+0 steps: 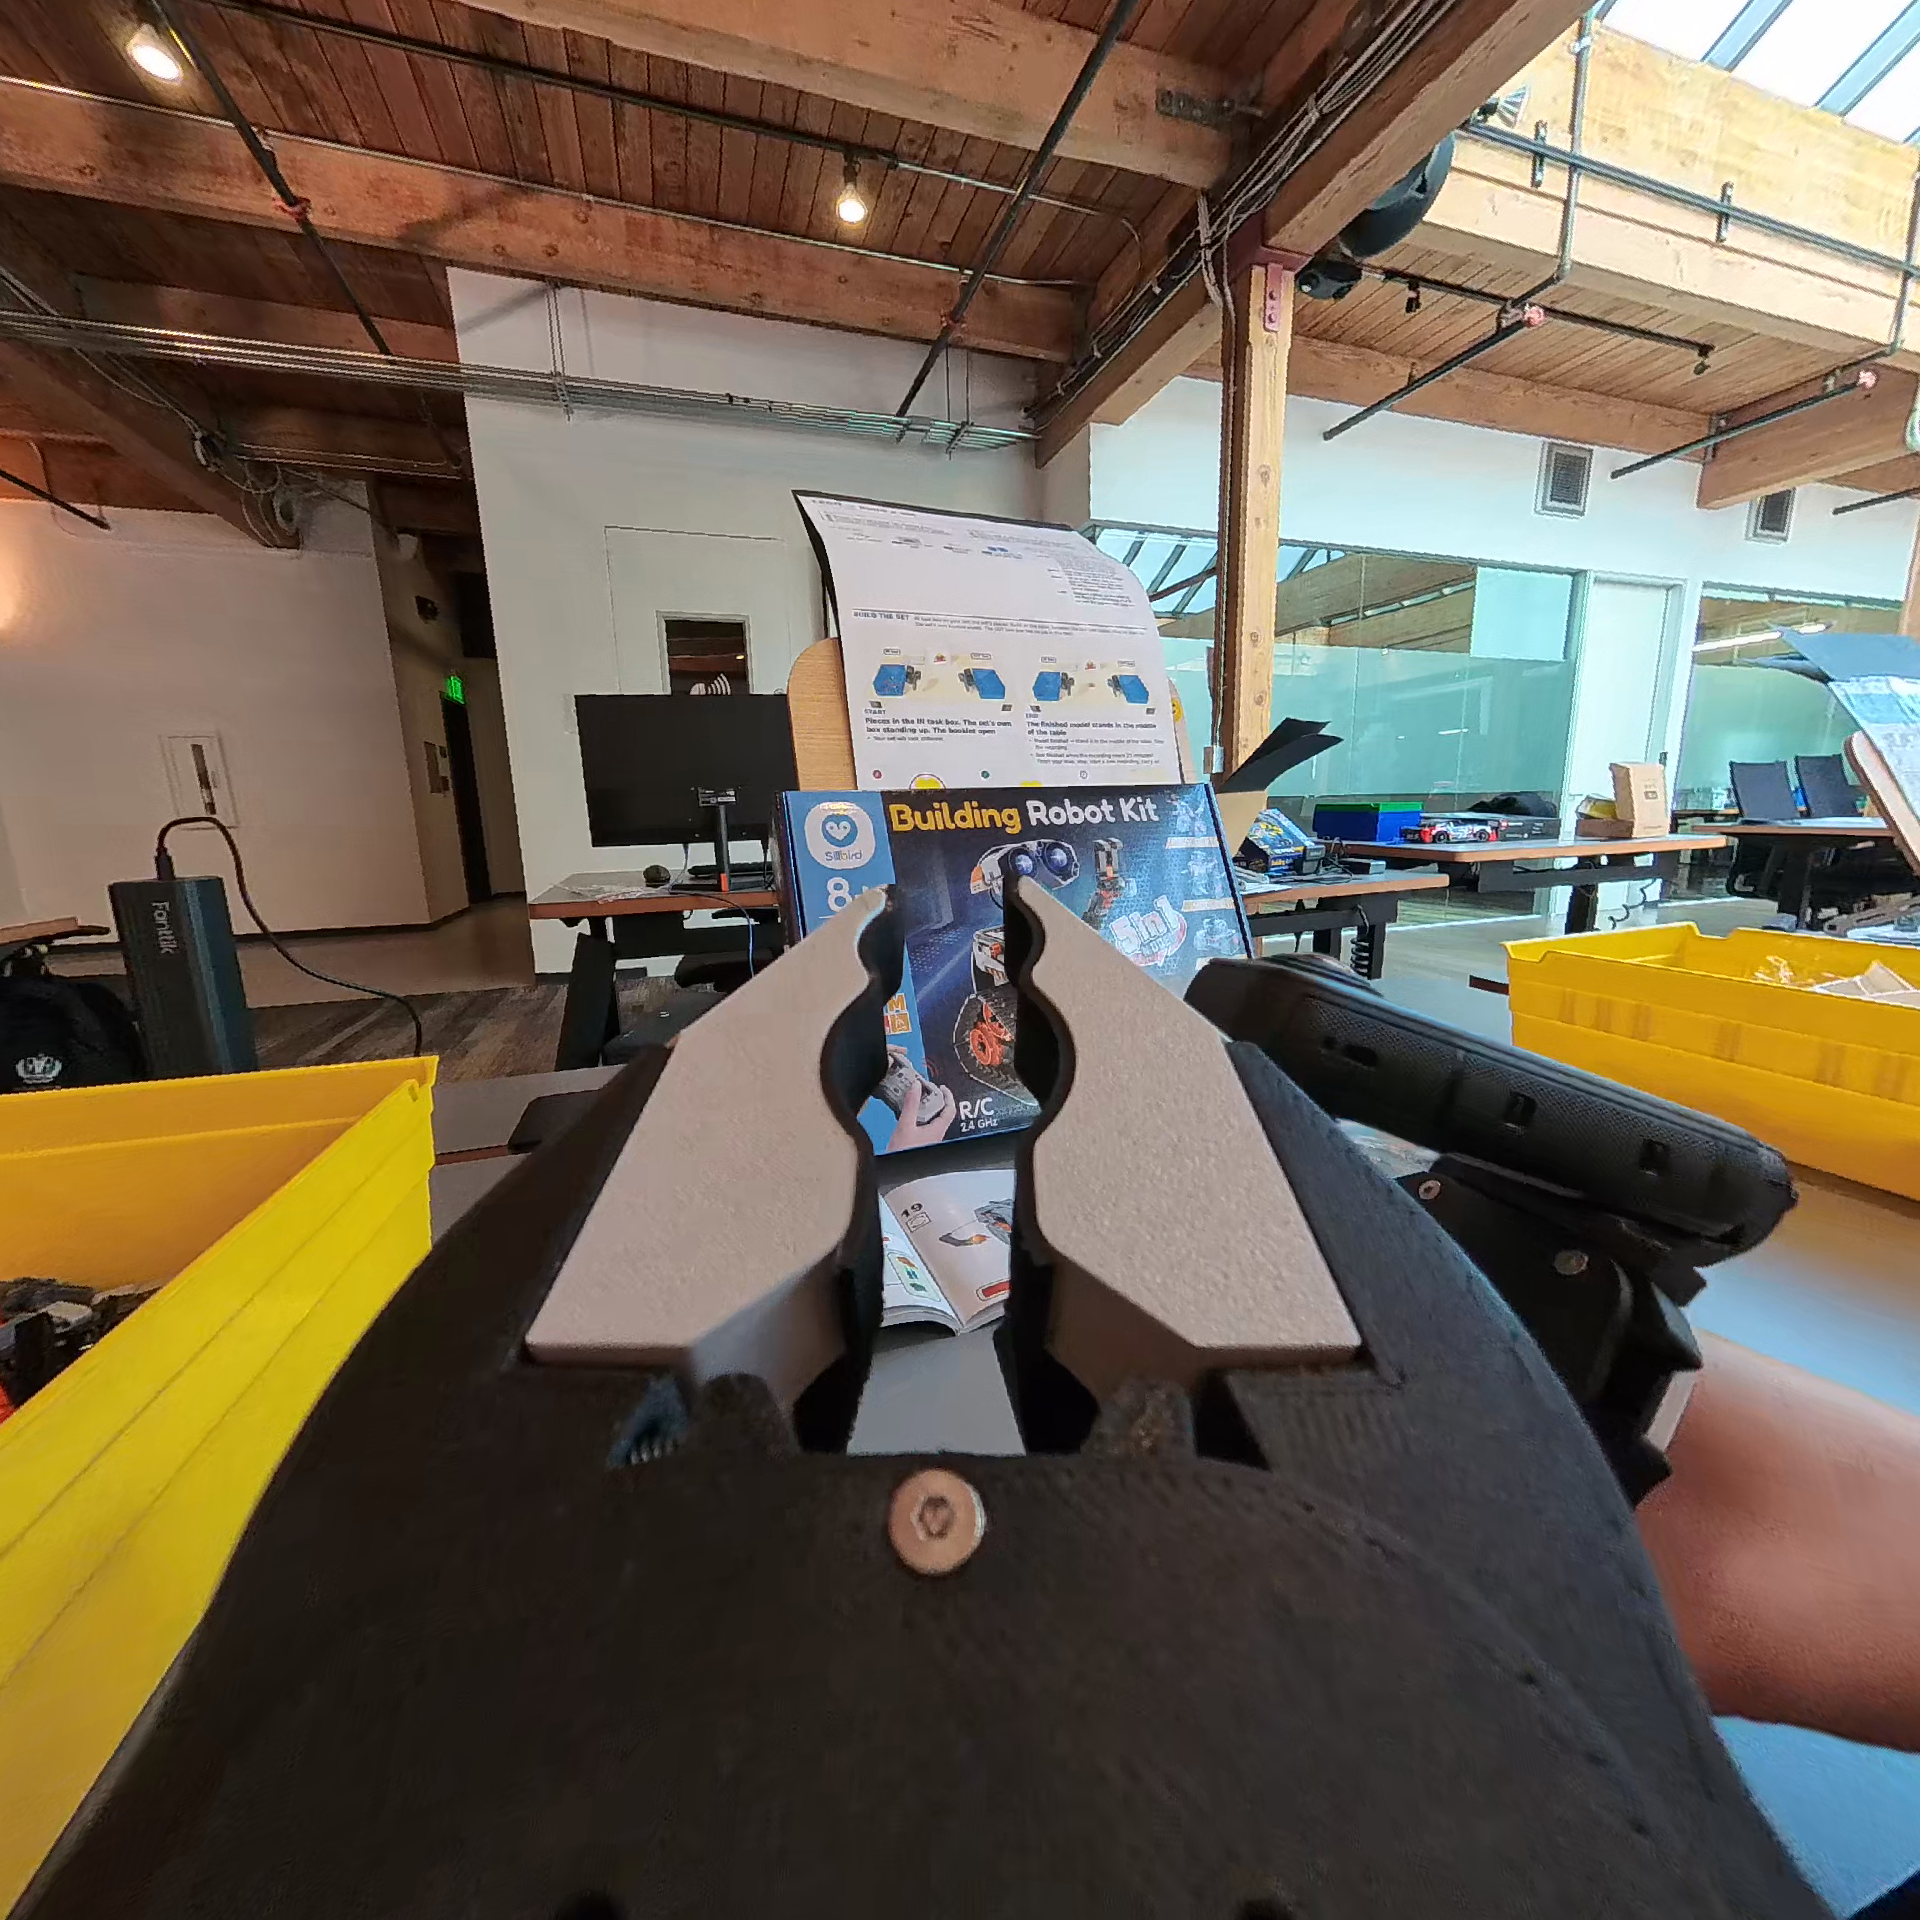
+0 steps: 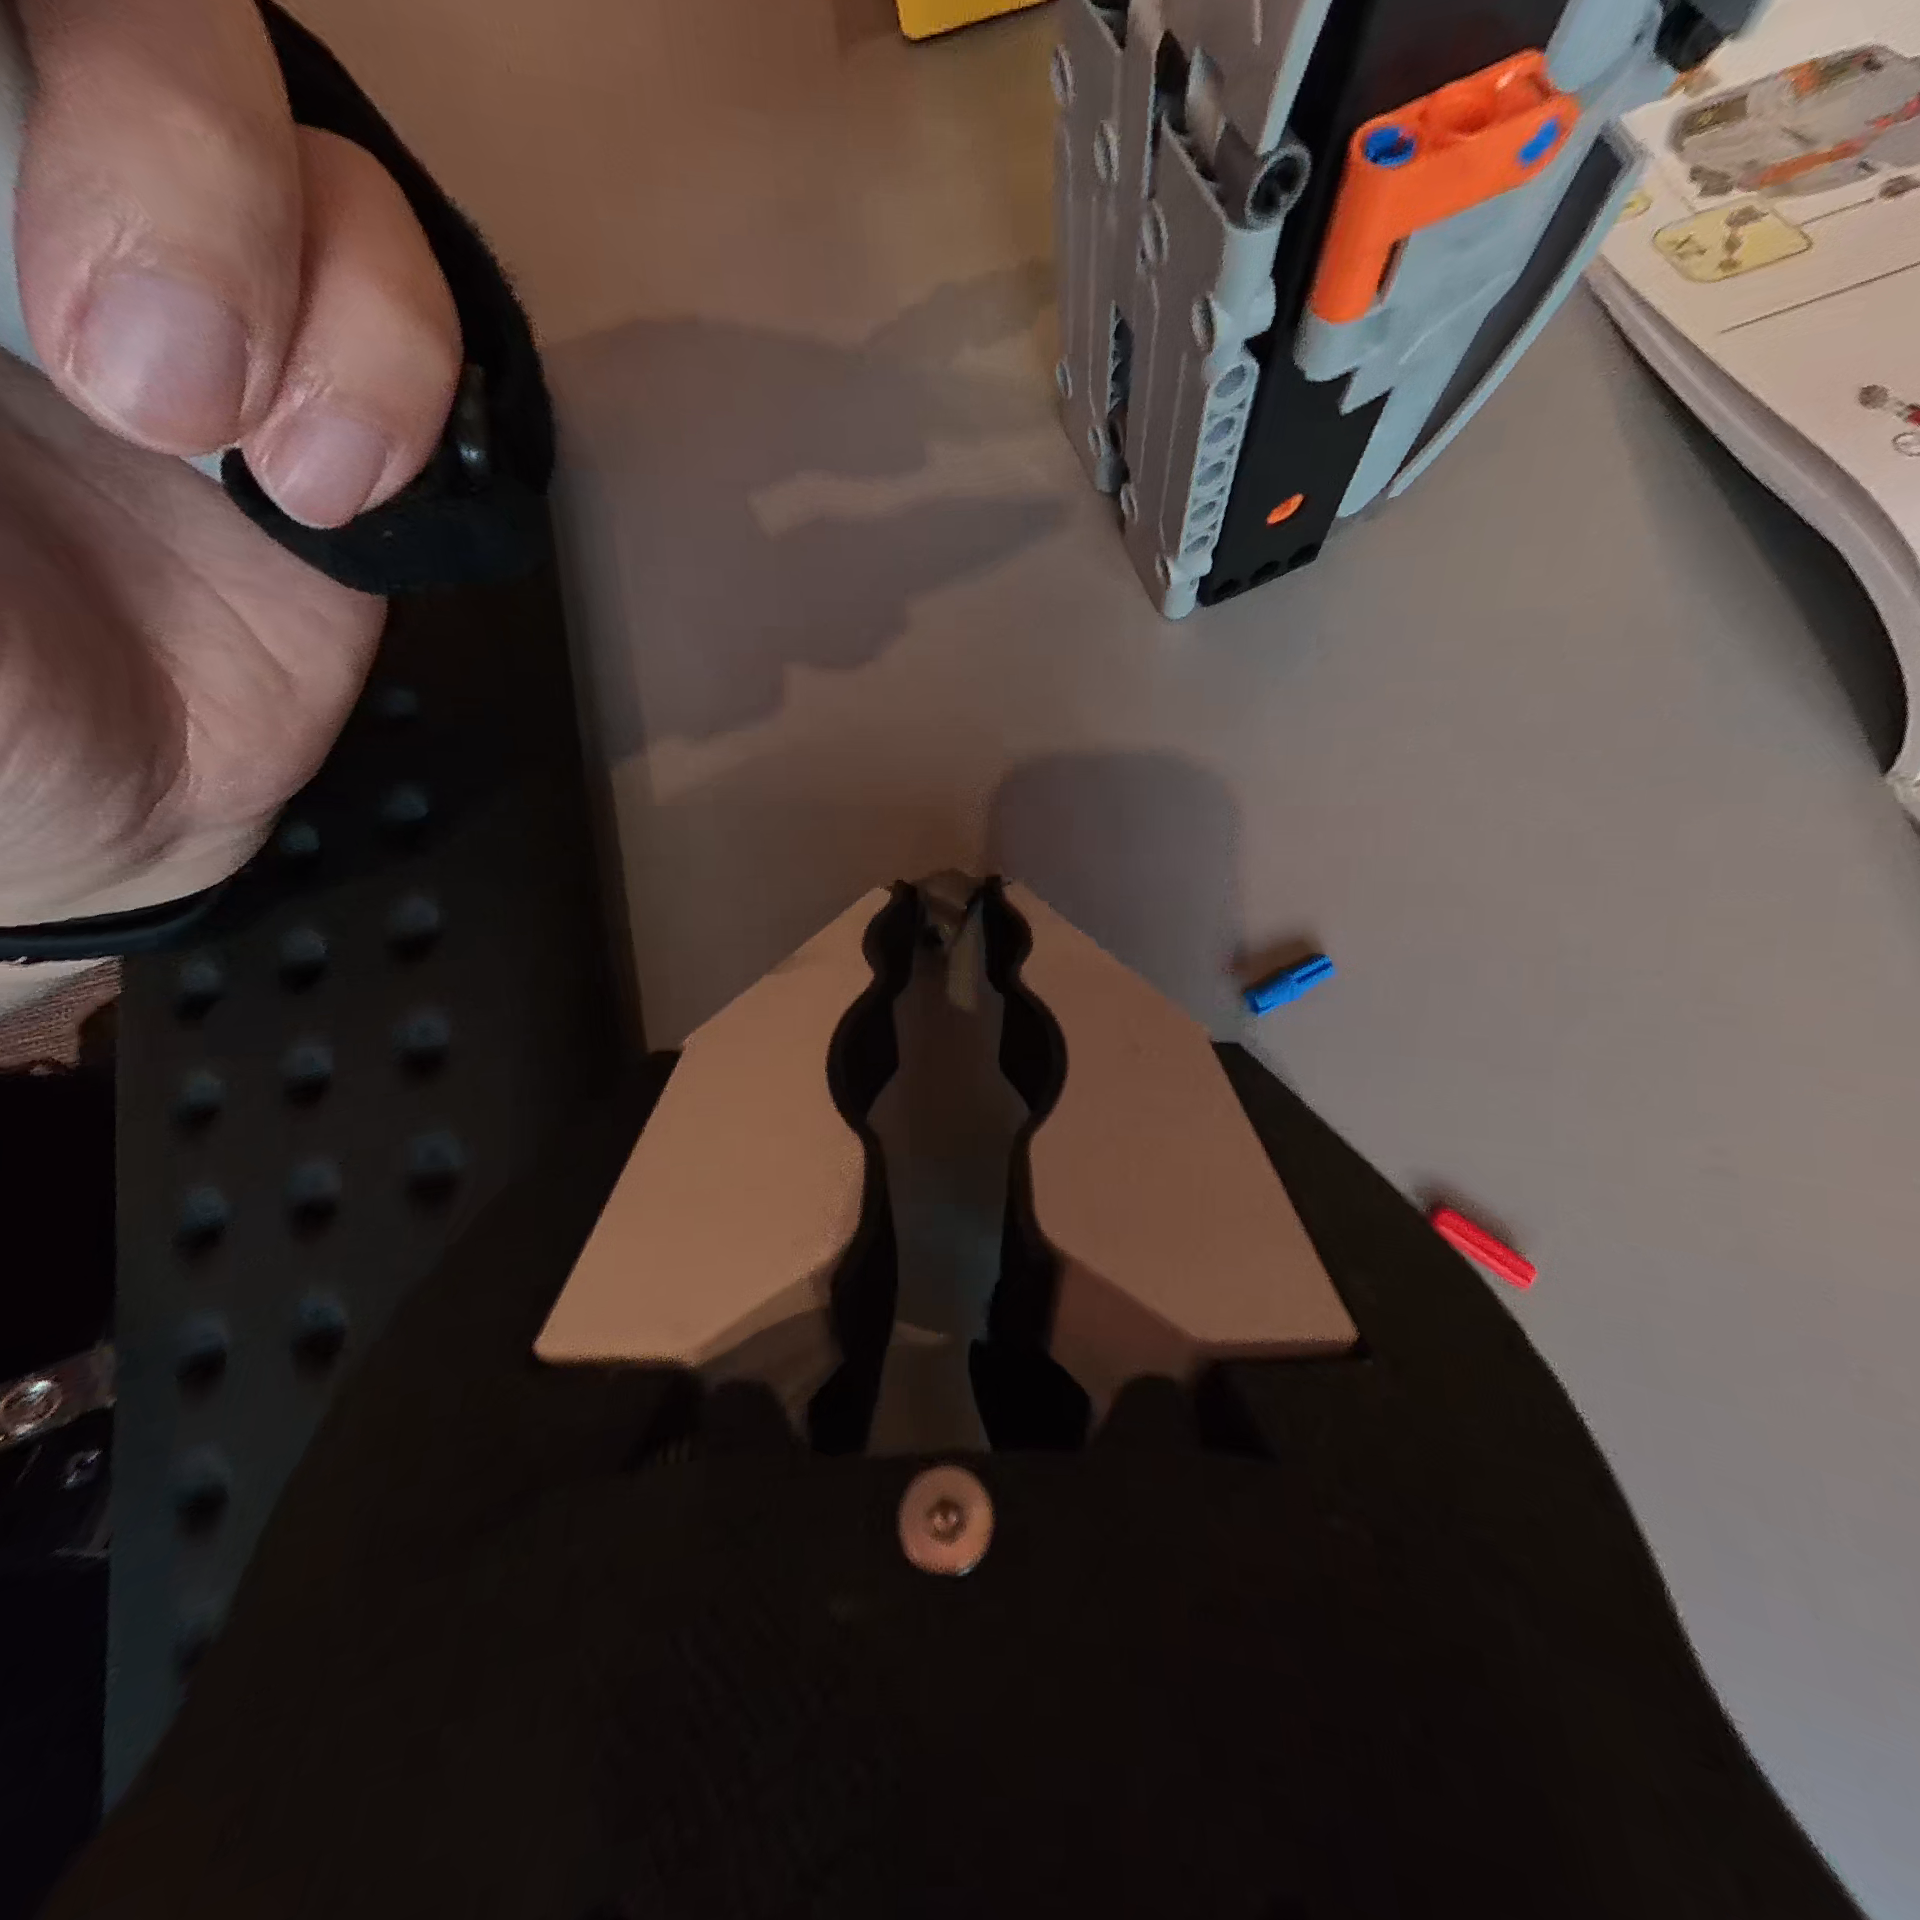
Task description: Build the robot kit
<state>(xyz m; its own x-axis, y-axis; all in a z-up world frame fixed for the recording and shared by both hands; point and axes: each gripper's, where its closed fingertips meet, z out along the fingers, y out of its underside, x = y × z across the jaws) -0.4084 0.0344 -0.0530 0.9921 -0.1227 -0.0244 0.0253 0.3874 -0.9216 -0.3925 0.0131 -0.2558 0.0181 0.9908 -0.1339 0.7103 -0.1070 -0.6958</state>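
Observation:
In the left wrist view my left gripper [image 1: 951,896] is open and empty, held above the grey table and pointing at an upright blue robot kit box [image 1: 1122,883]. An open instruction booklet [image 1: 945,1252] lies below its fingers. In the right wrist view my right gripper [image 2: 948,896] is shut on a small dark grey piece [image 2: 961,940] held at its fingertips, low over the table. A partly built grey, black and orange model [image 2: 1278,332] stands beyond it. A blue pin [image 2: 1288,982] and a red pin [image 2: 1484,1247] lie on the table to its right.
Yellow bins stand at the left [image 1: 208,1299] and right [image 1: 1704,1029]. A printed sheet [image 1: 997,655] leans on a wooden stand behind the box. The other gripper's black body [image 1: 1507,1122] is at the right. A hand [image 2: 177,416] grips a black handle at the upper left. The booklet [image 2: 1787,343] lies at the right. My right gripper's tips are some 5 cm from the blue pin [image 2: 1288,982].

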